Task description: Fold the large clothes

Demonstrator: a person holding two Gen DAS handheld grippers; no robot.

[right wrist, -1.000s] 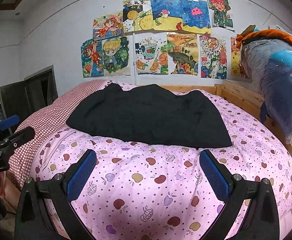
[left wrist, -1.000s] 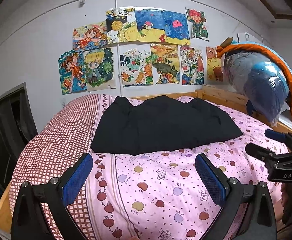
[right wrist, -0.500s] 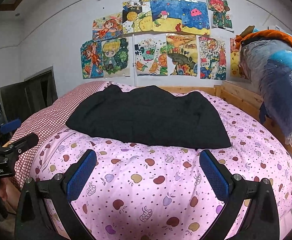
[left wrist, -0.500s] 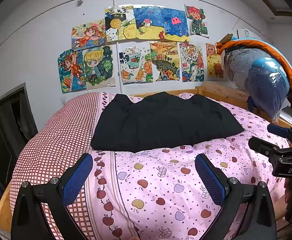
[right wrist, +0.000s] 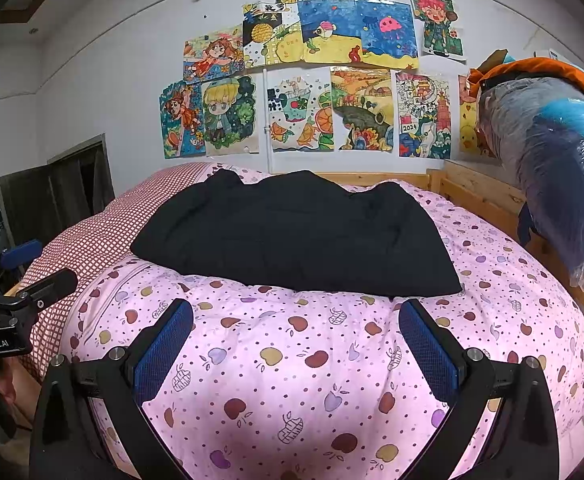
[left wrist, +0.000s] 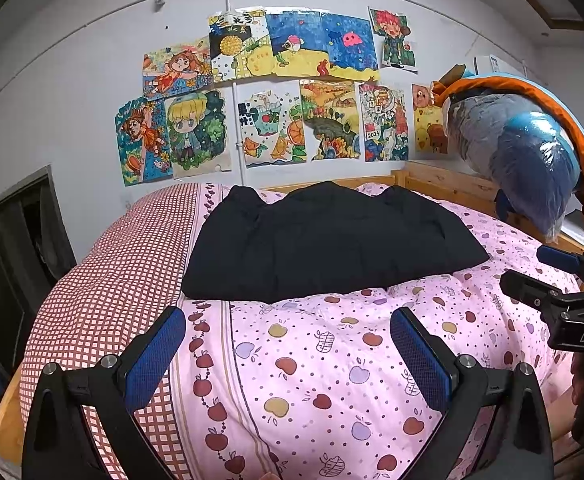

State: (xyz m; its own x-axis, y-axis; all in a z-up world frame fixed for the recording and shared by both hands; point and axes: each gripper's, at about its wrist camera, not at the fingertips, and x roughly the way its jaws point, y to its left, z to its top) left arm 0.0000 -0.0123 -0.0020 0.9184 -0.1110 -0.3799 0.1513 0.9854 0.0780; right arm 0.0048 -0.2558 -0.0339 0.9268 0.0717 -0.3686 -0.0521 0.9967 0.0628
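Observation:
A large black garment (left wrist: 327, 240) lies spread flat on the far half of a bed with a pink fruit-print quilt (left wrist: 331, 360); it also shows in the right wrist view (right wrist: 295, 236). My left gripper (left wrist: 288, 332) is open and empty, hovering above the near part of the quilt, short of the garment's near hem. My right gripper (right wrist: 295, 328) is open and empty in the same way, to the right. Each gripper shows at the edge of the other's view: the right one (left wrist: 563, 292), the left one (right wrist: 20, 284).
A red-checked cover (left wrist: 104, 280) lies along the bed's left side. A wooden bed frame (left wrist: 443, 180) runs at the back and right. A plastic-wrapped blue and orange bundle (left wrist: 531, 152) sits on the right rail. Drawings (left wrist: 276, 96) cover the wall. A dark doorway (left wrist: 16, 248) stands left.
Both grippers have drifted slightly; the garment sits a little lower and nearer in the left view. Nothing was grasped and both stay open.

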